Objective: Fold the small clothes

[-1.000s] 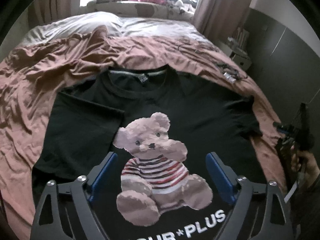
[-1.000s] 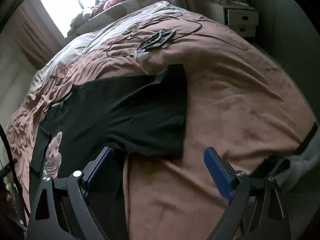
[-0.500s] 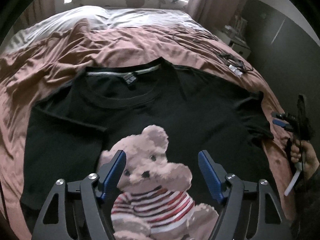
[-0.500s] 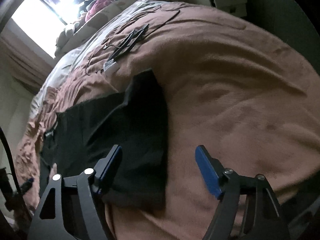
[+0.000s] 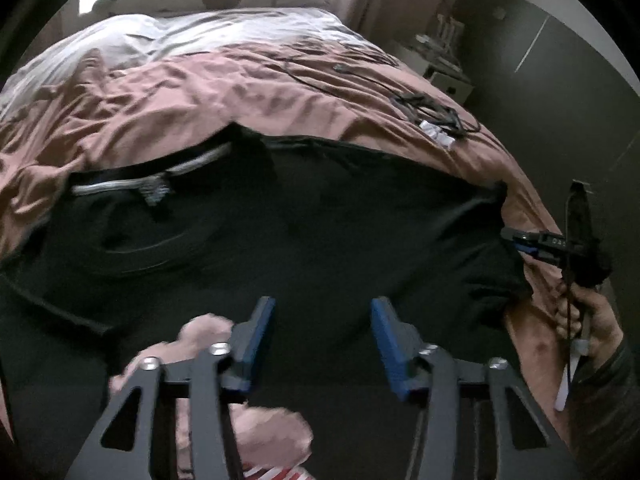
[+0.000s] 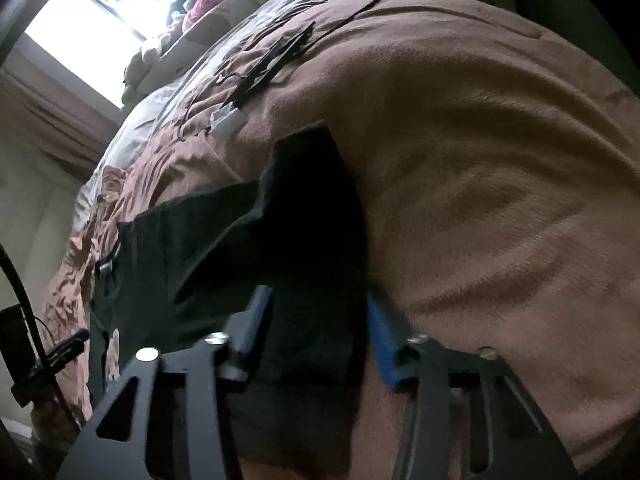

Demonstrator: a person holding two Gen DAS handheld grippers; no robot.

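The left gripper [image 5: 322,340] is seen closing over the black T-shirt's [image 5: 320,232] chest, nothing pinched yet, with the teddy bear print [image 5: 208,336] just behind its left finger. The right gripper [image 6: 318,332] is closing too, with the right sleeve [image 6: 312,240] caught between its blue pads. Farther ahead, cables [image 5: 432,112] are left on the pink blanket [image 6: 480,160].

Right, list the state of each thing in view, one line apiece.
Black cotton T-shirt with teddy-bear print: spread face up, unfolded.
T-shirt's sleeve: lying flat, between the right gripper's fingers.
Left gripper: jaws closing over the shirt's chest.
Right gripper: jaws closing around the sleeve.
Pinkish-brown blanket: rumpled, covering the bed.
Black cables: loosely tangled on blanket.
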